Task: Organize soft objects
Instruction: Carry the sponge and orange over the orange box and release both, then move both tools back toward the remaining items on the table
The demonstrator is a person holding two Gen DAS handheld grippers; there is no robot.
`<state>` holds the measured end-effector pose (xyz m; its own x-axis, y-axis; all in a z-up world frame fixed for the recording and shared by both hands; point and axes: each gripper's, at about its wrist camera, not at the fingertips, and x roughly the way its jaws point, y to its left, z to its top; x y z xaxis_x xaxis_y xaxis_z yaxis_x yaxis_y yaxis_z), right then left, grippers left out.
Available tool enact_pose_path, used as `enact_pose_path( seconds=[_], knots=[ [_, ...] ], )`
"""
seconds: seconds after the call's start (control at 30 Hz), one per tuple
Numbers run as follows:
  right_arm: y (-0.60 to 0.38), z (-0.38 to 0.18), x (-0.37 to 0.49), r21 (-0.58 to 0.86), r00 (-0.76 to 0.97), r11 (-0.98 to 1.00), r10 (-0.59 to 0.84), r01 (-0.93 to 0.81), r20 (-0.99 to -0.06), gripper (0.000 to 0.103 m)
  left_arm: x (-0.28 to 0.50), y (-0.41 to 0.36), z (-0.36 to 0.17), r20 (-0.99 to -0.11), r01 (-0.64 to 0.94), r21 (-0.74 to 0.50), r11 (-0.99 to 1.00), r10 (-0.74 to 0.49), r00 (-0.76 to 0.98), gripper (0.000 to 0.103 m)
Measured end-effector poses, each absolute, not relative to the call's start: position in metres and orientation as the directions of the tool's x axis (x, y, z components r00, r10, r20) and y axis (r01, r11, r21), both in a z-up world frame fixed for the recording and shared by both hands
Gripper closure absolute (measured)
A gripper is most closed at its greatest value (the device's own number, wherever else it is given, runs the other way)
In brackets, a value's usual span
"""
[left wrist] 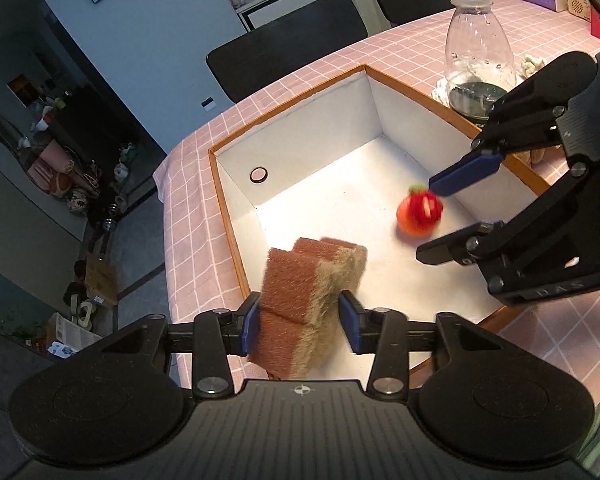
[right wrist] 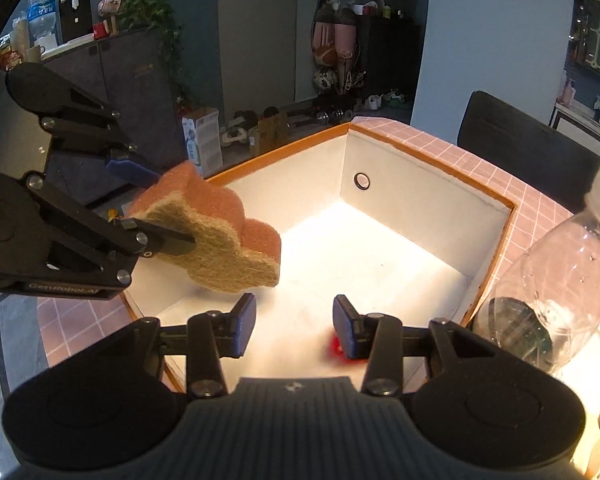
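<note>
sponge (left wrist: 304,300) between left hand-held gripper (left wrist: 300,320) (pads apart)

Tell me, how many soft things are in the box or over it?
2. The sponge hangs between the left gripper fingers over the box edge; the red soft toy lies inside.

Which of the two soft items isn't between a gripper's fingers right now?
The round red-and-orange soft toy, loose in the white orange-rimmed box; the brown-and-tan scouring sponge sits between the left gripper's blue-padded fingers.
</note>
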<state>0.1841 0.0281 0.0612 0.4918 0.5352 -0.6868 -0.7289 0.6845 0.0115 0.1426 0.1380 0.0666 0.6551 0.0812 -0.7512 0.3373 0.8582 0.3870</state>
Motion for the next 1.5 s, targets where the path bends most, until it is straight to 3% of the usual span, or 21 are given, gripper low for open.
enact_pose_path(
  seconds=[0.13, 0.37, 0.67, 0.93, 1.33, 1.5],
  knots=[
    [0.029, 0.062, 0.182, -0.016, 0.510, 0.680, 0.534, -0.733, -0.675, 0.043, 0.141, 0.138, 0.067, -0.749, 0.331, 0.397, 0.856, 0.094, 0.655, 0.046],
    [0.021, 0.066, 0.172, -0.031, 0.531, 0.678, 0.544, -0.734, -0.649, 0.040, 0.132, 0.137, 0.078, -0.718, 0.309, 0.407, 0.860, 0.092, 0.690, 0.045],
    [-0.004, 0.090, 0.143, -0.043, 0.598, 0.701, 0.572, -0.712, -0.561, 0.026, 0.090, 0.110, 0.099, -0.565, 0.252, 0.423, 0.871, 0.036, 0.824, 0.045],
    [-0.051, 0.105, 0.105, -0.096, 0.704, 0.765, 0.526, -0.636, -0.478, 0.021, 0.054, 0.079, 0.112, -0.421, 0.235, 0.400, 0.886, -0.050, 0.906, 0.045],
    [-0.137, 0.100, 0.088, -0.113, 0.723, 0.847, 0.364, -0.519, -0.588, 0.020, 0.041, 0.017, 0.101, -0.408, 0.432, 0.206, 0.878, -0.324, 0.854, 0.045],
    [-0.174, 0.086, 0.092, -0.133, 0.725, 0.885, 0.269, -0.446, -0.634, 0.020, 0.055, -0.007, 0.089, -0.422, 0.481, 0.158, 0.862, -0.382, 0.822, 0.045]
  ],
)
